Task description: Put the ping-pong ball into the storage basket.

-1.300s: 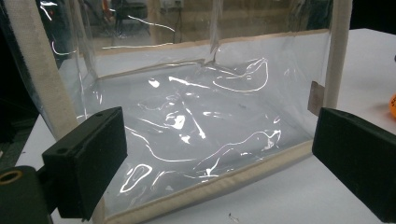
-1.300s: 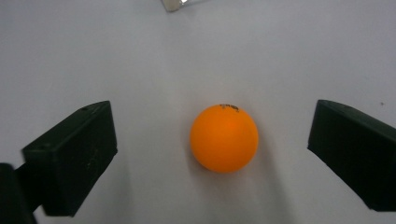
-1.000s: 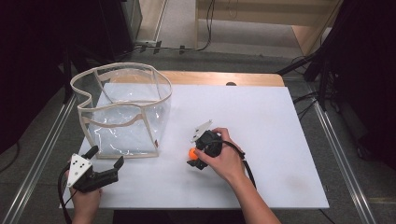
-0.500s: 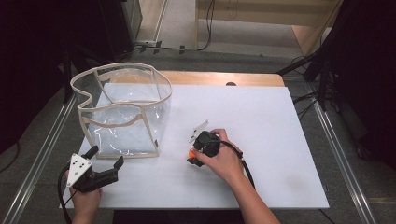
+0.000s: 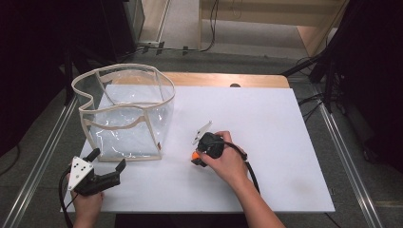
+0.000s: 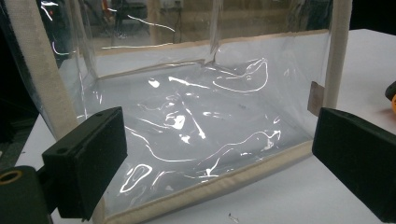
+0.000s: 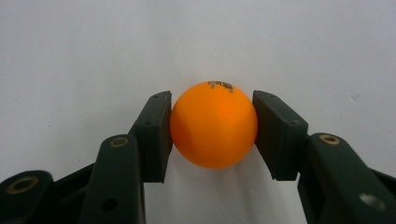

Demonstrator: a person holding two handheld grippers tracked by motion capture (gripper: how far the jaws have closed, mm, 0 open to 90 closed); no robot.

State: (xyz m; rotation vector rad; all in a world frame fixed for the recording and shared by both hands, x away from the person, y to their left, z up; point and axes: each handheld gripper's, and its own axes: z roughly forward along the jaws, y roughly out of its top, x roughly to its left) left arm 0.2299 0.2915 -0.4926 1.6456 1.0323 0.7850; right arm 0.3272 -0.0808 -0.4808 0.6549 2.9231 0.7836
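An orange ball (image 7: 213, 125) with small grey print on top sits between both jaws of my right gripper (image 7: 213, 133), which is shut on it just above the white table. From the high view that ball (image 5: 194, 155) peeks out at the left of the right gripper (image 5: 196, 158), near the table's middle front. A clear plastic bag with cream fabric trim (image 5: 124, 110) stands open-topped at the left. My left gripper (image 5: 105, 162) hovers open at the front left corner, its jaws spread wide toward the bag's near wall (image 6: 196, 126).
The white table top (image 5: 266, 128) has a wooden strip along its far edge. Metal rails run along both sides of the table. A cable trails from the right gripper toward the person's forearm. Dark equipment and floor cables lie beyond the far edge.
The right gripper has shifted slightly with the ball between its jaws. The left gripper has stayed where it was.
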